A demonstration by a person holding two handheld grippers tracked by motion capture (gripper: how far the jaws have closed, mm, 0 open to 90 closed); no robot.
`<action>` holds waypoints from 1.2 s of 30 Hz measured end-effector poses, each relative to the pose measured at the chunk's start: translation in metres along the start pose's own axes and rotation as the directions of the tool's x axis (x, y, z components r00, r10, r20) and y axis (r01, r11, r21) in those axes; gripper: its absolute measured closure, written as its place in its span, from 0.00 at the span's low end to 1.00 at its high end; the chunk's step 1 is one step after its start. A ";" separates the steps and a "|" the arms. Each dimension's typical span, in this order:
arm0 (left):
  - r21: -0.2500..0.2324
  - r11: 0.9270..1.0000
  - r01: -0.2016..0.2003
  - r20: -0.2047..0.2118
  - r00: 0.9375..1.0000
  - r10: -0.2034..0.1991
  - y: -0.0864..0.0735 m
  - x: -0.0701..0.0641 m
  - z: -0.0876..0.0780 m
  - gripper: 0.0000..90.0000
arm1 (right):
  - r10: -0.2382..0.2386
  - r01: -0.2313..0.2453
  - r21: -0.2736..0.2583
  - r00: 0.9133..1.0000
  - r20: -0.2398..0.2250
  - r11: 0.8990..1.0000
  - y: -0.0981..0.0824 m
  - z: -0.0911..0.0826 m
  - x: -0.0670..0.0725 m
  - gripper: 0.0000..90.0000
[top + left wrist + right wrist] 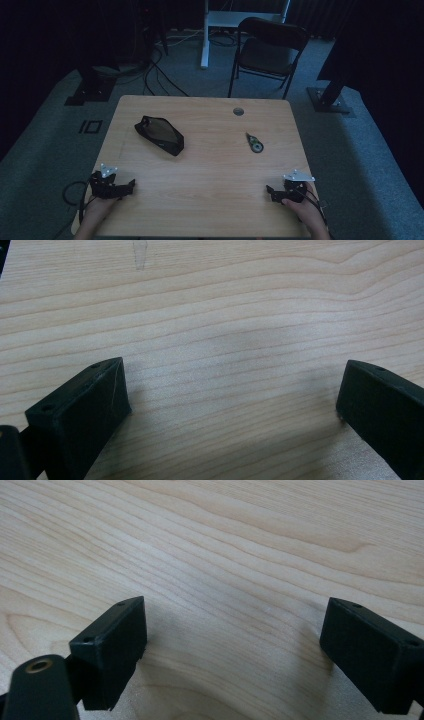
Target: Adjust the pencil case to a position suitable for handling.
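Two claws rest low on the wooden tabletop (pixel 210 165), left claw (pixel 131 184) at the near left corner and right claw (pixel 270 192) at the near right, each with jaws spread wide on bare wood. Black pouch (pixel 160 134) lies left of centre, well ahead of the left claw. Small round-ended tool (pixel 254 143) lies right of centre, well apart from the pouch and the right claw.

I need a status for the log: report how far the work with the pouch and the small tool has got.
Nothing looks done yet. The black pouch lies on the table left of centre and the small tool right of centre, both untouched. In hand: nothing; the left hand-held gripper and right hand-held gripper rest open at the near edge over bare wood. Reaching, grasping and any handling are all left.
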State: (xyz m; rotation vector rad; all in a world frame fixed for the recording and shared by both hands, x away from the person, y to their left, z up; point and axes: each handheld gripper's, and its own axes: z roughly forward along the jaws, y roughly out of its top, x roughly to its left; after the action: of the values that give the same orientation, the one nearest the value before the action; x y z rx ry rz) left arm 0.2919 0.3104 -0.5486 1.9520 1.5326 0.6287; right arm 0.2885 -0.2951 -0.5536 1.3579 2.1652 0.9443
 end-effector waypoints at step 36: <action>0.000 1.000 0.001 0.000 1.000 -0.001 0.000 0.000 0.000 0.01 | -0.050 0.048 -0.032 0.996 -0.069 0.998 0.031 0.009 0.023 0.16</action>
State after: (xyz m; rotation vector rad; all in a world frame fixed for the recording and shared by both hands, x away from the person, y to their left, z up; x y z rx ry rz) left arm 0.2921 0.3102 -0.5486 1.9511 1.5331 0.6285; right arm 0.3035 -0.2619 -0.5373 1.2703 2.2159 1.0155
